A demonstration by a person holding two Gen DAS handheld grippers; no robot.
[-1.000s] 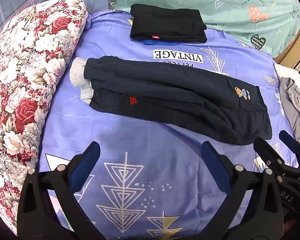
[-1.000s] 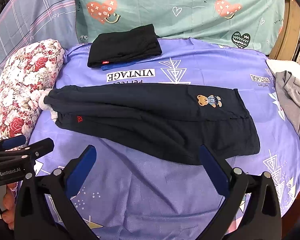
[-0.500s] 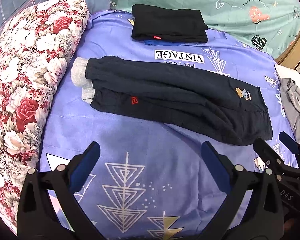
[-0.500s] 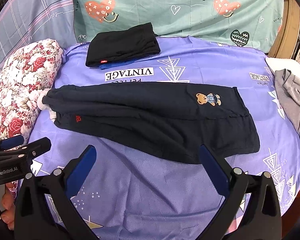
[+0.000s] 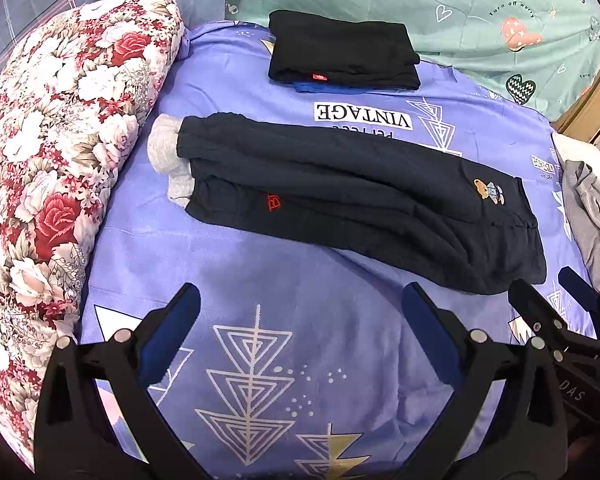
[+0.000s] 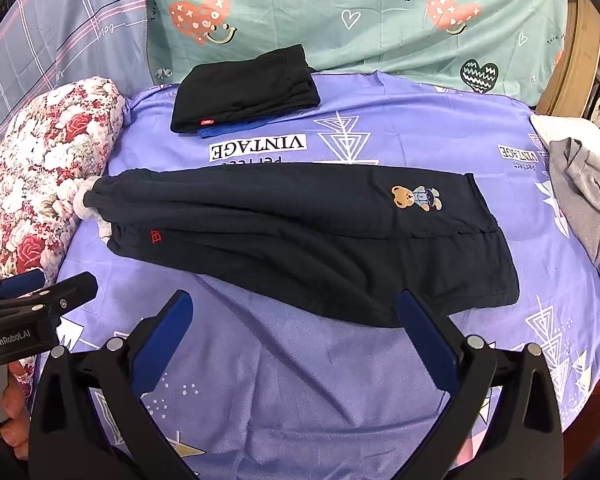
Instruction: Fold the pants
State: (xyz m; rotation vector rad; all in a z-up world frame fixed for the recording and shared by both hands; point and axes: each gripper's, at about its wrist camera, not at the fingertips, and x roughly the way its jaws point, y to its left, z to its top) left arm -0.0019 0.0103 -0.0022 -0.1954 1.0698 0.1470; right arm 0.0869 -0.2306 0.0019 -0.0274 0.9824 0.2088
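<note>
— Looking at the pants: soft, floppy, lying just in front of the black pile.
— Both grippers, left and right, wide apart, holding nothing. Maybe pinch the cuffs and waistband.

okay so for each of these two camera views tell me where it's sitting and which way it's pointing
Left wrist: rides the left gripper, low over the purple bedsheet, facing the dark pants and floral pillow; its open fingers show, the right gripper at the right edge.
Right wrist: rides the right gripper, facing the pants' bear patch; open fingers show, the left gripper at left.
Shared: pants, folded black clothes, sheet.
</note>
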